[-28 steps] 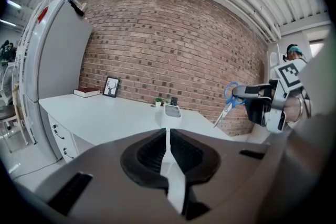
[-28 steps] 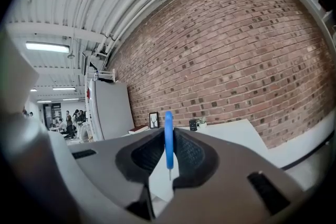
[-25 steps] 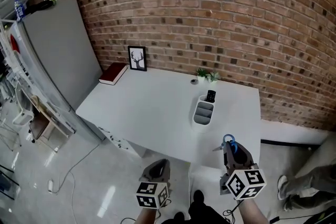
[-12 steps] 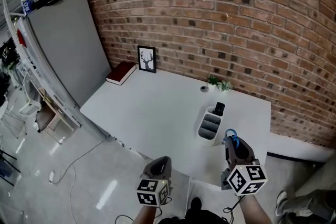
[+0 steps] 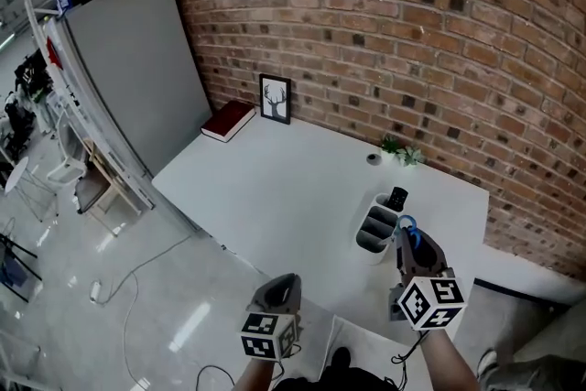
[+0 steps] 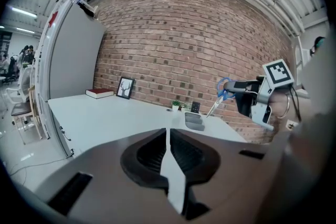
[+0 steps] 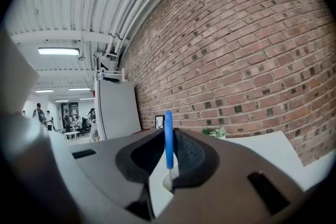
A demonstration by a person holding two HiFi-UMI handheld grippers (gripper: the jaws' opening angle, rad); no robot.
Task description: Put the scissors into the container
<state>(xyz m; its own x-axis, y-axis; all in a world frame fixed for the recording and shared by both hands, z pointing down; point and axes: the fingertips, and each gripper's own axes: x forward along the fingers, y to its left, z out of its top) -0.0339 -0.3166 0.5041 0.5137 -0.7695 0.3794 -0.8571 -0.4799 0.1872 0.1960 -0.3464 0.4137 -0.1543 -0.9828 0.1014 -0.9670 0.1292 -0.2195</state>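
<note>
Right gripper (image 5: 406, 243) is clamped on the blue-handled scissors (image 7: 168, 136), holding them in the air right by the grey container (image 5: 375, 232) on the white desk (image 5: 293, 188), left gripper (image 6: 168, 136) closed on nothing.

Bright, even indoor light. In the right gripper view a ceiling strip light (image 7: 59, 51) glows white at left. The glossy floor (image 5: 179, 339) carries pale streaks of glare; the white table (image 5: 275, 188) is evenly lit. The brick wall (image 5: 412, 32) bows from wide-angle distortion. Both gripper views darken to black at the corners, and the scissors (image 7: 168, 136) near the lens look soft.
</note>
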